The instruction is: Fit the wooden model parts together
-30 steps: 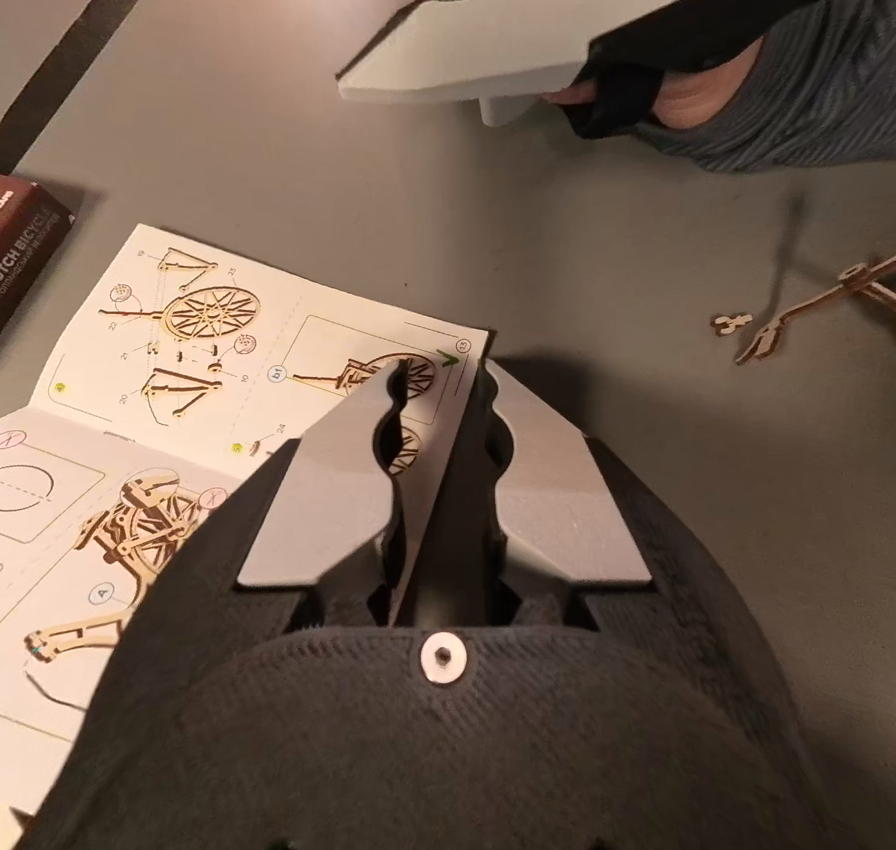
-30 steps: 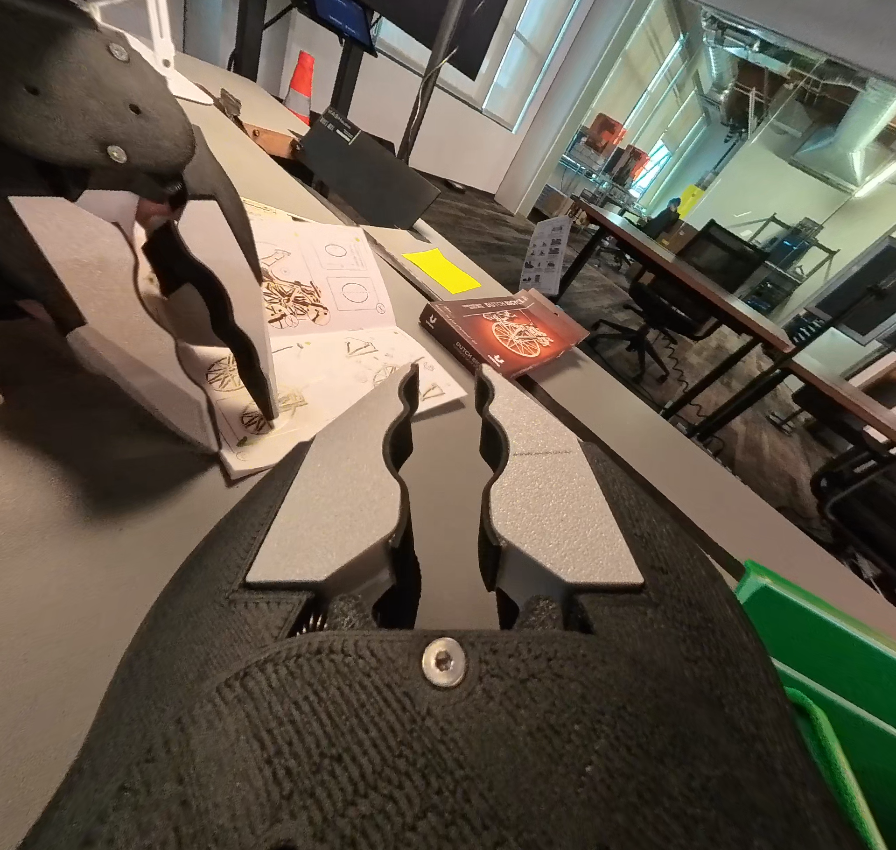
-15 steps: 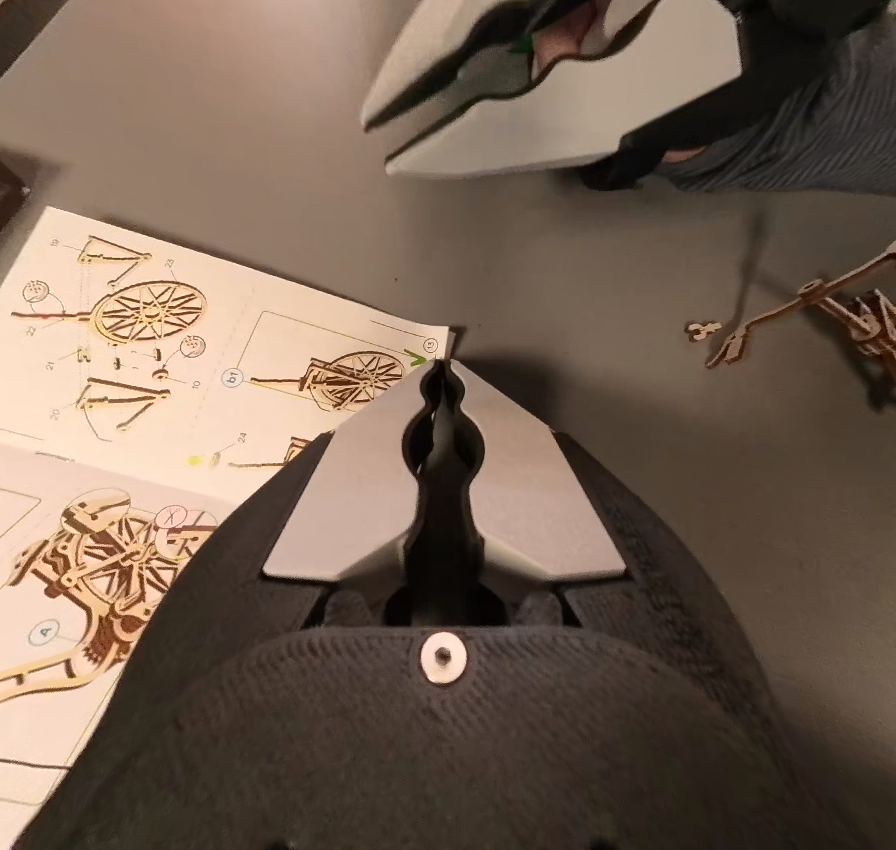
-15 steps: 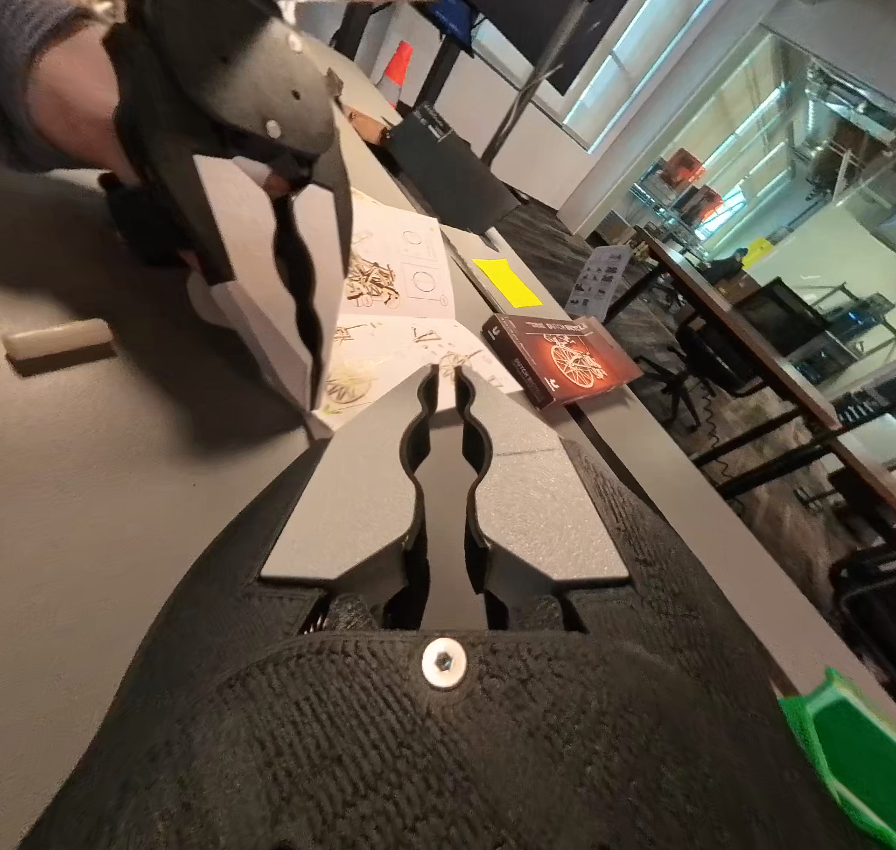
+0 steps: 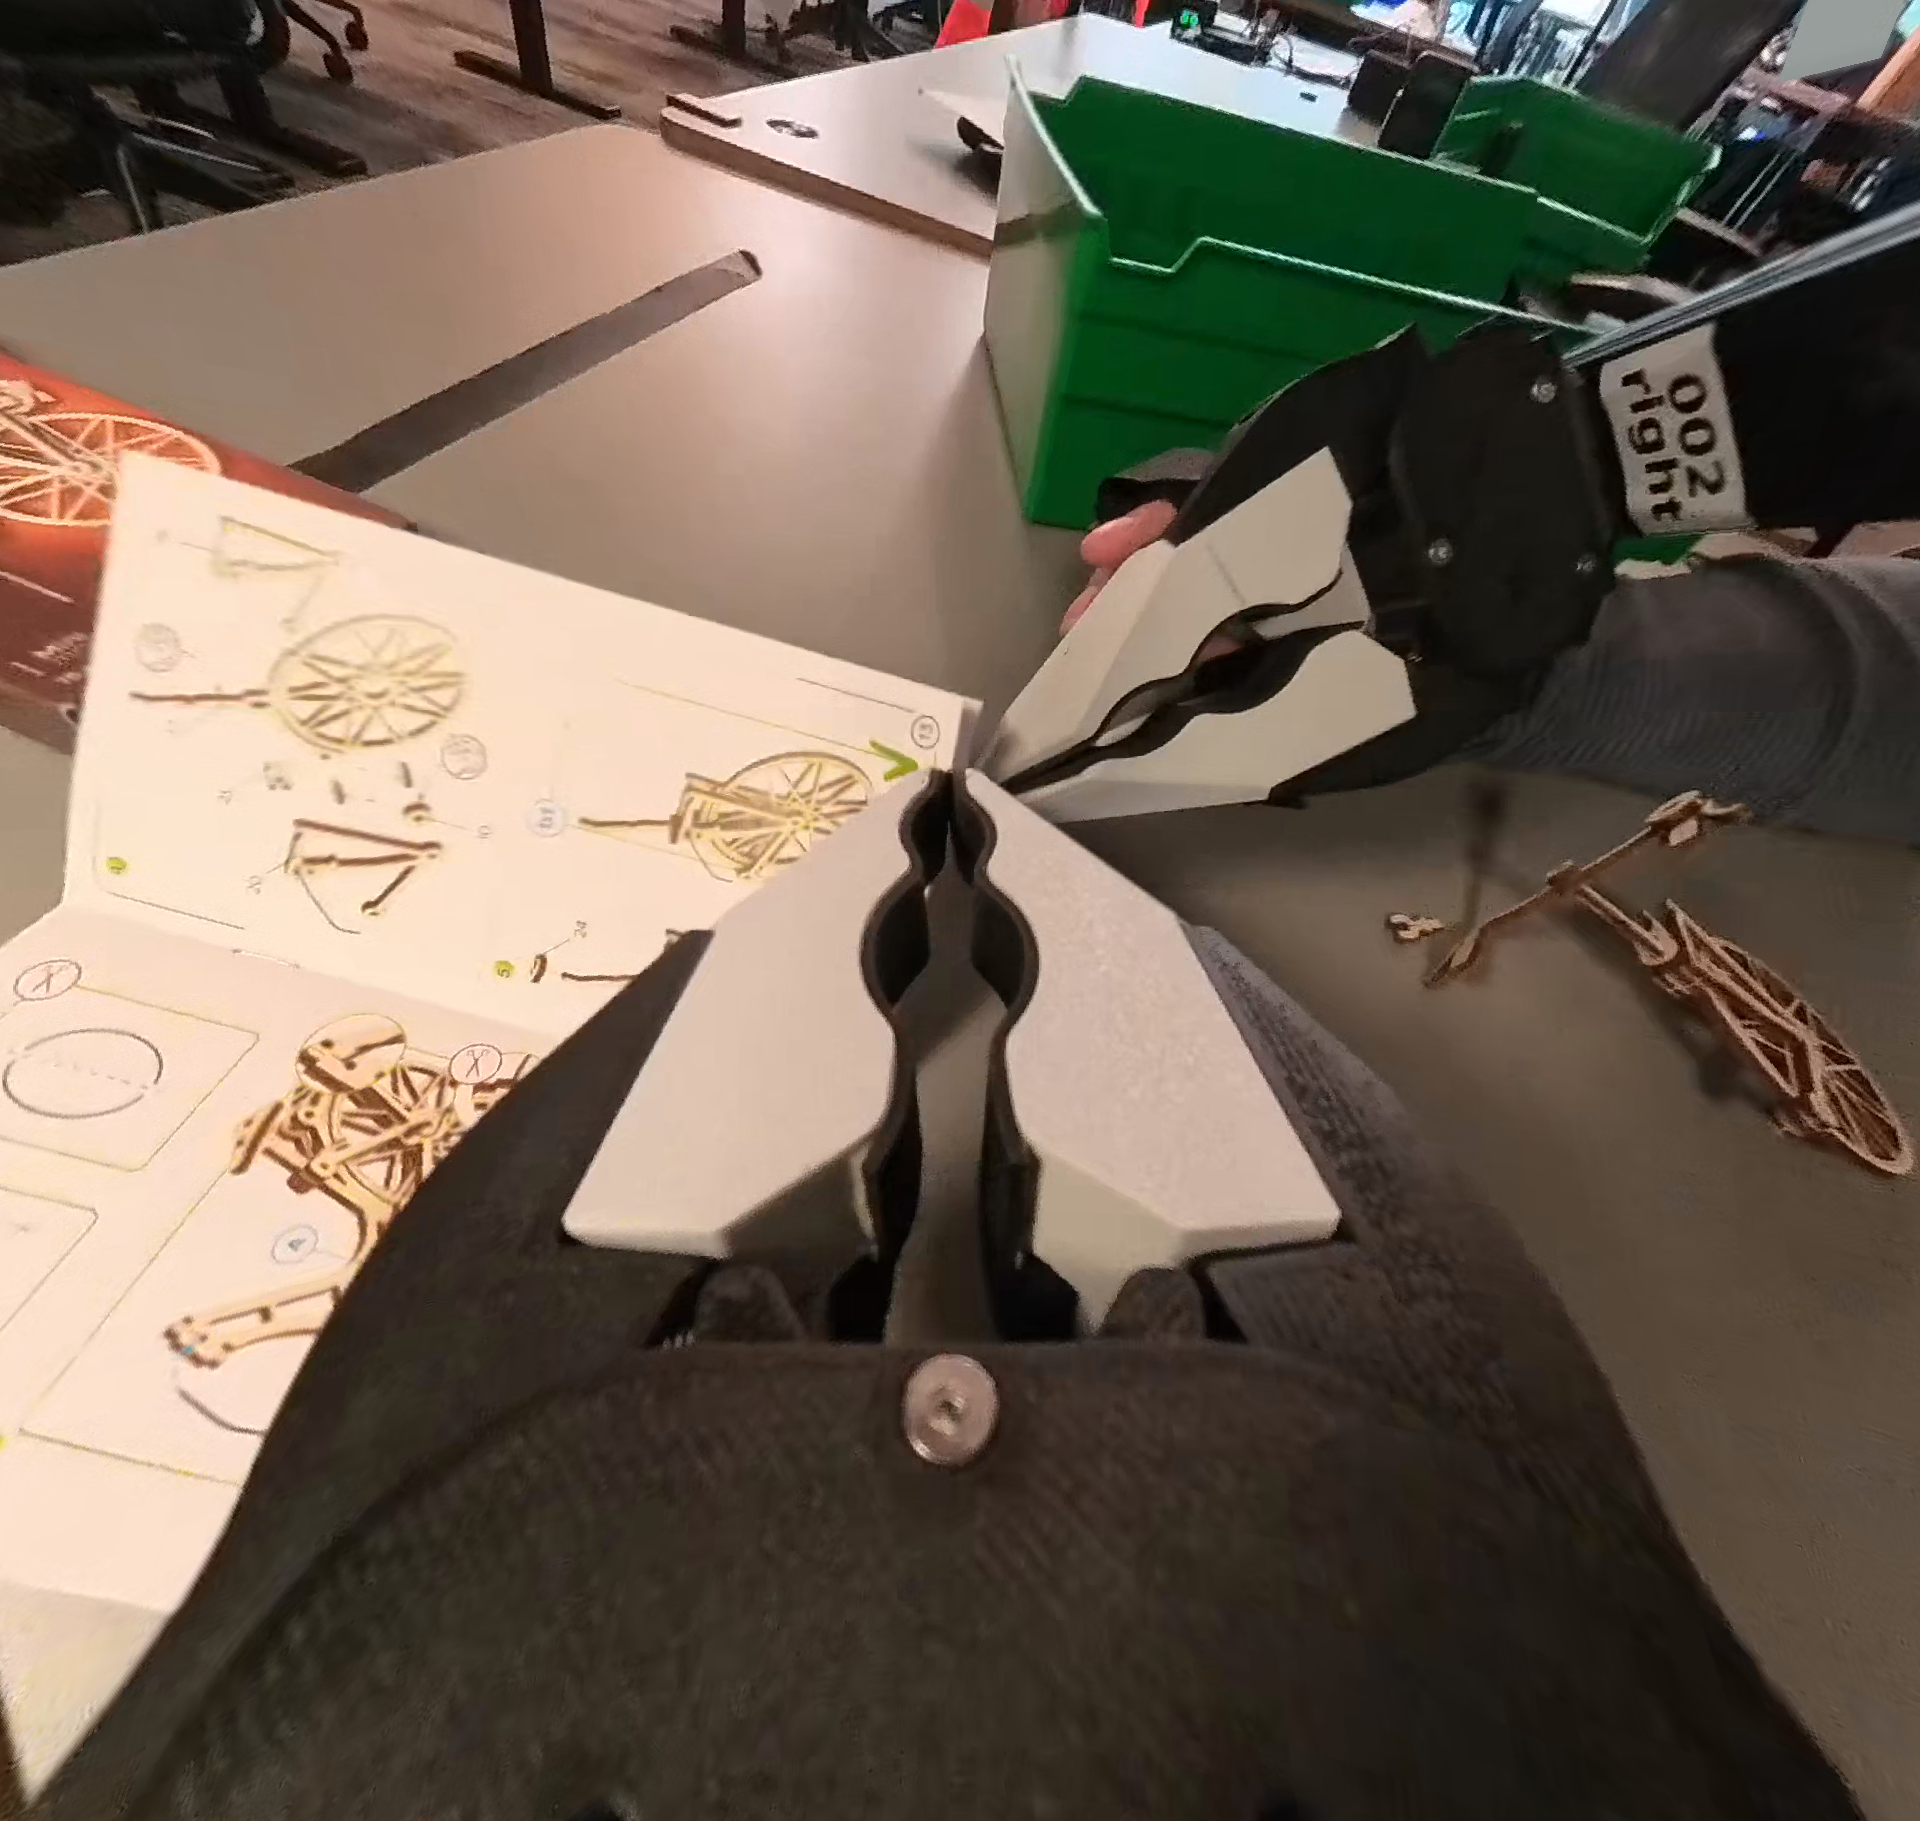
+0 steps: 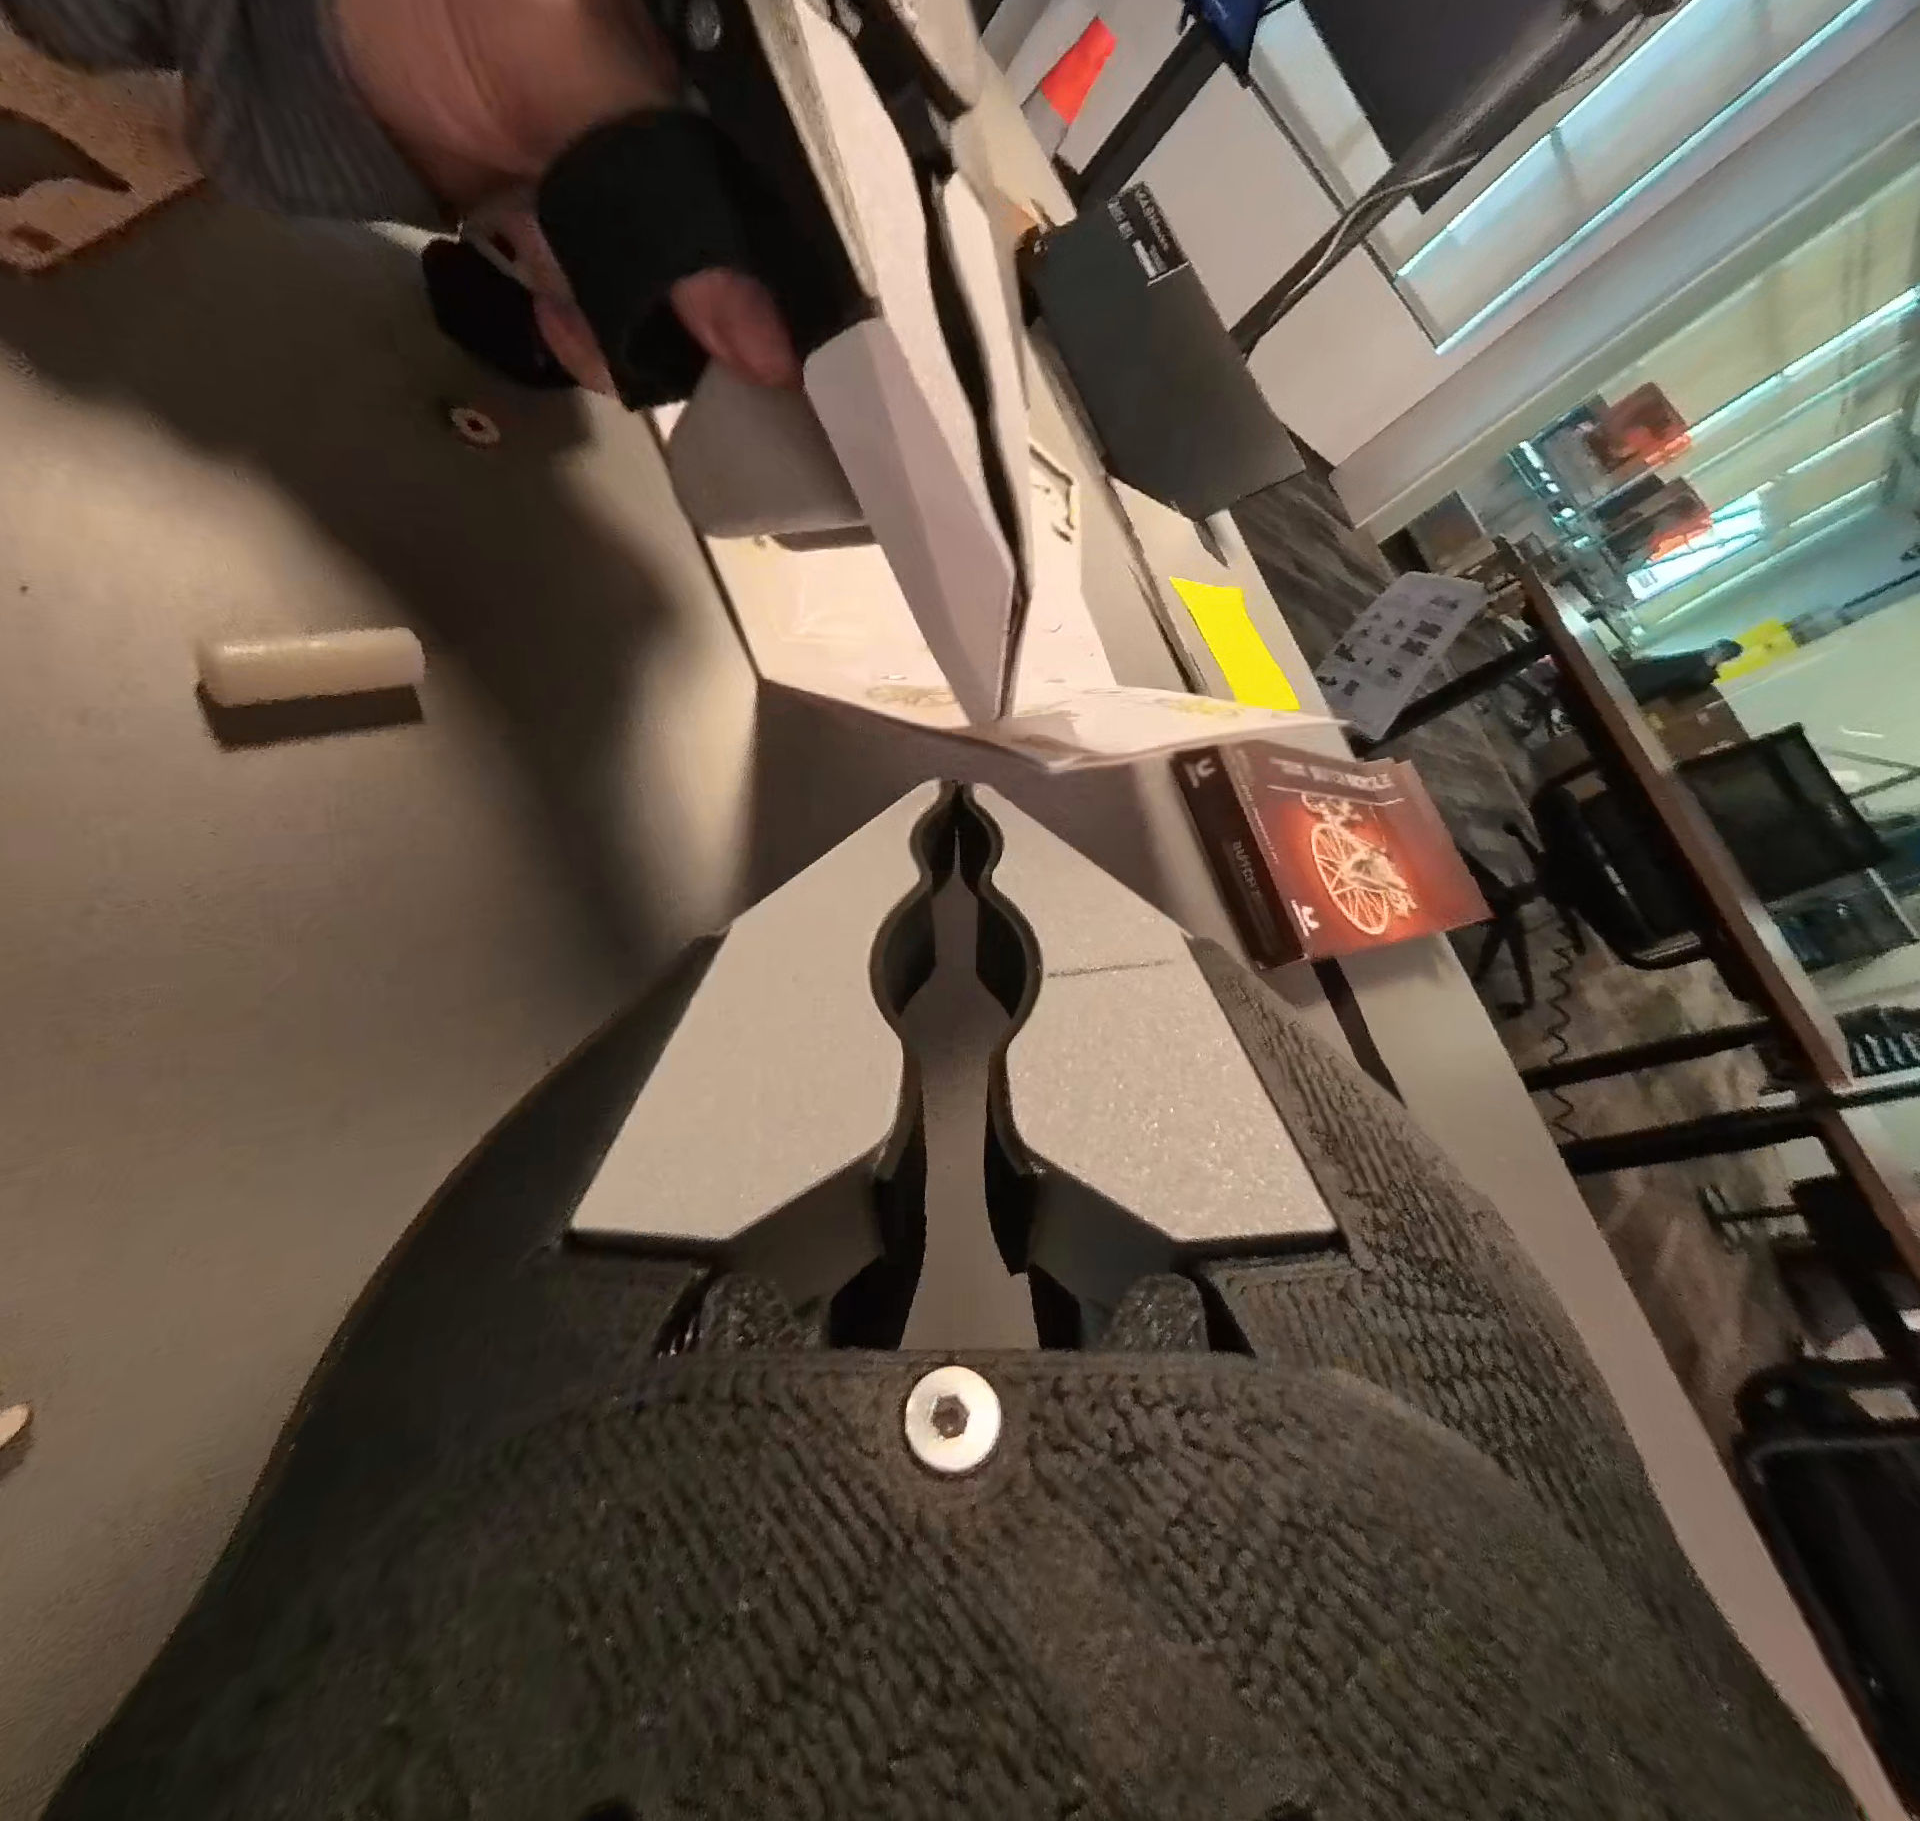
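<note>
Left gripper [image 5: 951,784] pinches instruction sheet [image 5: 436,732] corner; right gripper [image 5: 1003,769] tips closed, empty, at 1 o'clock; wooden bicycle model [image 5: 1704,982] at 3 o'clock

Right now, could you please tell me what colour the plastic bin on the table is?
Bright green; the bin shows best in the left wrist view.

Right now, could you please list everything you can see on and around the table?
instruction sheet: one, cream, table's left, corner lifted
model box: one, dark red, by the sheet
wooden bicycle model: one, tan, lying at right
loose wooden part: one, tan, beside the model
bin: one, green, far right
cylinder: one, white, on the table
sticky note: one, yellow, table edge
table: one, grey
left hand-held gripper: grey-black, shut on the sheet's corner
right hand-held gripper: grey-black, shut, beside that corner
</note>
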Available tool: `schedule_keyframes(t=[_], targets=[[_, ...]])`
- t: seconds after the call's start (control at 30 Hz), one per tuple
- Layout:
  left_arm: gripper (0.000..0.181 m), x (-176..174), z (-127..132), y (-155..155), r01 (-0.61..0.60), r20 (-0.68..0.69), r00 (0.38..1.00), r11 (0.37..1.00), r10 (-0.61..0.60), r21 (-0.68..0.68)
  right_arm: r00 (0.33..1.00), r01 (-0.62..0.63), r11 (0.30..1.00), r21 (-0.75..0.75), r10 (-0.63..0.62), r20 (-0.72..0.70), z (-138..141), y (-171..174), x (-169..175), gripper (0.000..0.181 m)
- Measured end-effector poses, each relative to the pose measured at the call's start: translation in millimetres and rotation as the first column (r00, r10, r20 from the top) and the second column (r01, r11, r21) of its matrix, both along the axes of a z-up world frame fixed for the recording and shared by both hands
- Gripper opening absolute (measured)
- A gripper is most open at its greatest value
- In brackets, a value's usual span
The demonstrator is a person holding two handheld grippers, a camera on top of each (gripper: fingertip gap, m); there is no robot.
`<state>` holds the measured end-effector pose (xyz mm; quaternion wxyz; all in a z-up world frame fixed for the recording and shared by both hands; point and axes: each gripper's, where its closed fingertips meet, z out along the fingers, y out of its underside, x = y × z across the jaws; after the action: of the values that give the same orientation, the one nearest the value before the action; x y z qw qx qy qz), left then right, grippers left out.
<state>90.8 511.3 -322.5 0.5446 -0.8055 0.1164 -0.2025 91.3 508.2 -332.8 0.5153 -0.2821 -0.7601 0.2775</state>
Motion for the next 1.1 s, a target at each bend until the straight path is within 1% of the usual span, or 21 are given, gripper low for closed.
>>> schedule_keyframes(t=[0.1,0.2,0.3,0.47,0.57,0.6,0.7,0.73,0.77,0.83,0.93,1.1], targets=[[0.0,0.0,0.2,-0.5,0.002,0.0,1.0,1.0,-0.002,0.002,0.995,0.027,1.0,-0.01,-0.028,-0.095,17.8,4.5,2.2,0.0],[0.0,0.4,-0.7,-0.6,0.004,0.0,1.0,1.0,-0.004,-0.003,0.986,0.027,0.997,-0.067,-0.038,-0.164,32.3,6.2,4.5,0.0],[0.0,0.4,-0.7,-0.9,0.006,-0.001,1.0,1.0,-0.006,-0.002,0.993,0.039,0.997,-0.063,-0.046,-0.113,21.8,8.6,1.0,0.0],[0.0,-0.6,0.4,-1.9,0.012,-0.011,1.0,1.0,-0.012,0.004,0.991,0.066,0.997,-0.049,-0.071,-0.115,21.4,12.7,-0.5,0.0],[0.0,-1.2,4.1,-2.5,0.01,-0.002,1.0,1.0,-0.01,0.018,0.993,0.101,0.994,-0.034,-0.103,-0.056,10.8,17.6,-3.3,0.0],[0.0,-1.5,5.0,-2.8,0.009,0.002,1.0,1.0,-0.009,0.021,0.992,0.111,0.993,-0.027,-0.112,-0.057,10.8,18.9,-3.7,0.0],[0.0,-2.7,5.0,-3.3,0.007,0.012,1.0,1.0,-0.007,0.022,0.977,0.062,0.997,-0.045,-0.07,-0.2,36.9,10.1,2.6,0.003],[0.0,-2.8,4.6,-3.4,0.007,0.014,1.0,1.0,-0.007,0.021,0.971,0.038,0.998,-0.046,-0.047,-0.234,42.8,5.9,5.0,0.004],[0.0,-2.9,4.5,-3.4,0.008,0.017,1.0,1.0,-0.008,0.021,0.971,0.017,0.999,-0.041,-0.026,-0.239,43.2,2.1,5.6,0.005],[0.0,-2.7,4.6,-3.5,0.01,0.021,1.0,1.0,-0.01,0.022,0.983,-0.012,0.999,-0.033,0.006,-0.186,33.1,-3.9,2.6,0.009],[0.0,-2.8,3.3,-4.0,0.012,0.025,1.0,1.0,-0.013,0.016,0.993,0.011,0.999,-0.035,-0.015,-0.116,20.8,-0.7,-3.2,0.011],[0.0,-4.4,4.7,-4.4,0.005,0.031,0.999,1.0,-0.006,0.026,0.995,0.038,0.997,-0.07,-0.044,-0.087,17.2,6.7,-4.0,0.011]])
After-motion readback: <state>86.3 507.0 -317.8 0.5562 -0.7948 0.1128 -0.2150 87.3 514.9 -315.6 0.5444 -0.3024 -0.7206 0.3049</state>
